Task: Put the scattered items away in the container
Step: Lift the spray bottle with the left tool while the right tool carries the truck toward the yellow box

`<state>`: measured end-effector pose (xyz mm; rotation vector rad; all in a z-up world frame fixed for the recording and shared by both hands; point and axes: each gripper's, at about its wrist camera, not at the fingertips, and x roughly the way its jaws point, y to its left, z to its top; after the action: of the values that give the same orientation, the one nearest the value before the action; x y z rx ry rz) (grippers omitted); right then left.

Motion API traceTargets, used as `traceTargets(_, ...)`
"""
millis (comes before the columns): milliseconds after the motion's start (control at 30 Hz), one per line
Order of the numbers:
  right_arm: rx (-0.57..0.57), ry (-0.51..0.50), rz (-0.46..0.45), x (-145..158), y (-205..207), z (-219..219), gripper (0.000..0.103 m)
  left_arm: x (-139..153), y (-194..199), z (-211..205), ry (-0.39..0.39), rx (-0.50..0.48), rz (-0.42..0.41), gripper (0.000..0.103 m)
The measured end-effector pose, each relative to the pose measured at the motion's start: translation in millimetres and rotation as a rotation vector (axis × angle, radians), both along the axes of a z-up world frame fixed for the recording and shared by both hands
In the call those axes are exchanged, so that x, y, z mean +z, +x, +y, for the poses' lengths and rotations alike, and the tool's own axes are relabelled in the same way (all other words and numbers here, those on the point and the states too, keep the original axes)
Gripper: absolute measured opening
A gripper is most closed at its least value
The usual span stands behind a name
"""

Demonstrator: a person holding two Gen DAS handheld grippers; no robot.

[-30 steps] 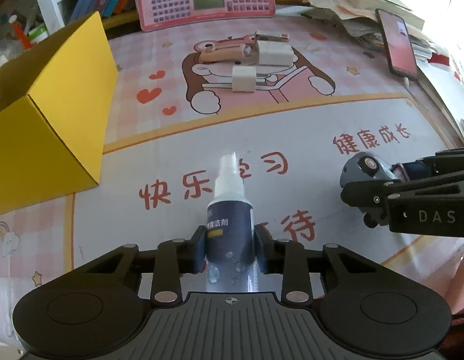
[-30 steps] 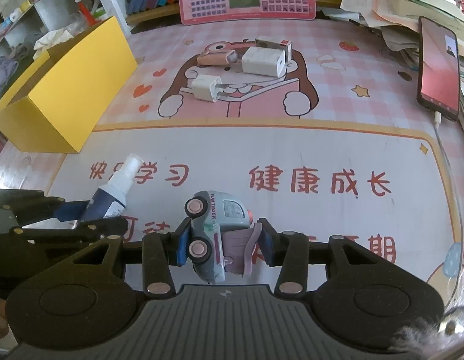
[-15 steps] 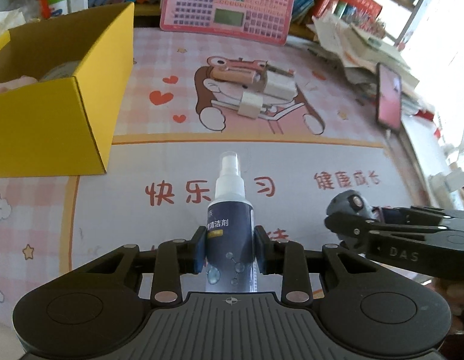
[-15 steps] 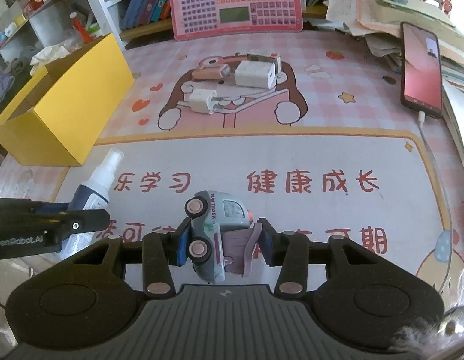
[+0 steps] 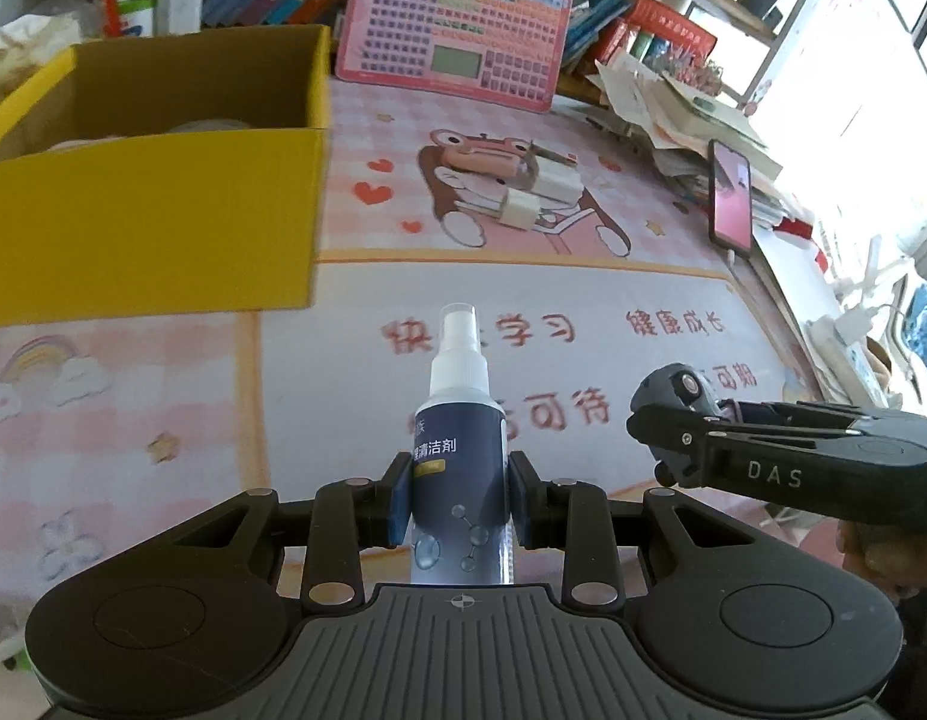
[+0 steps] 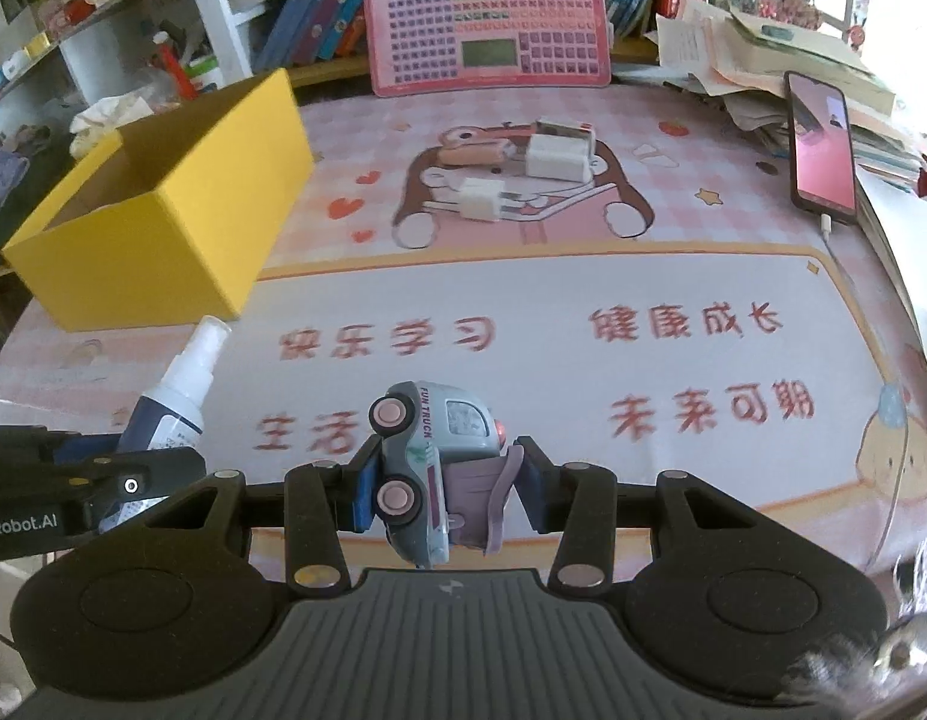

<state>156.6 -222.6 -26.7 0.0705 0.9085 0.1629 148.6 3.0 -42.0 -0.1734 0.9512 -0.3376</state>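
Note:
My left gripper point(image 5: 460, 498) is shut on a dark blue spray bottle point(image 5: 460, 450) with a white nozzle, held upright above the pink mat. The open yellow cardboard box point(image 5: 151, 222) stands ahead to the left, with pale items inside. My right gripper point(image 6: 442, 480) is shut on a grey toy truck point(image 6: 427, 450) with pink wheels, tipped on its side. The right gripper also shows at the right of the left wrist view, and the spray bottle point(image 6: 175, 396) at the left of the right wrist view. White chargers point(image 6: 553, 159) and a pink stick point(image 6: 469, 153) lie on the bear picture.
A pink toy keyboard point(image 6: 487, 18) leans at the back of the table. A phone point(image 6: 820, 147) lies on cable at the right beside a pile of papers point(image 6: 763, 48). Shelves with books stand behind. The yellow box point(image 6: 163, 222) sits near the table's left edge.
Both grippers have risen and swung left toward the yellow box, each keeping its item. The box's open top has come into the left wrist view.

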Motion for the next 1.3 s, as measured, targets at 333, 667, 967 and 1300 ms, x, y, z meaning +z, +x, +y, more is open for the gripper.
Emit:
traceTargets(333,-0.041,-0.013,-0.024,3.4,-52.0,60.7,0.042,6.0,-36.6,56.6,-0.016,-0.049,-0.040,0.030)
traceTargets(667,0.015,-0.045,-0.047,12.0,-70.8,110.2,0.042,12.1,-59.3,105.2,-0.050,-0.004,-0.070,0.030)
traceTargets(967,0.090,-0.064,-0.053,13.6,-66.4,145.5,0.042,12.4,-68.8,135.4,-0.052,0.043,-0.082,0.030)
traceTargets(1300,0.120,-0.072,-0.072,16.7,-57.4,166.7,0.042,16.9,-63.3,153.8,-0.045,0.056,-0.108,0.030)
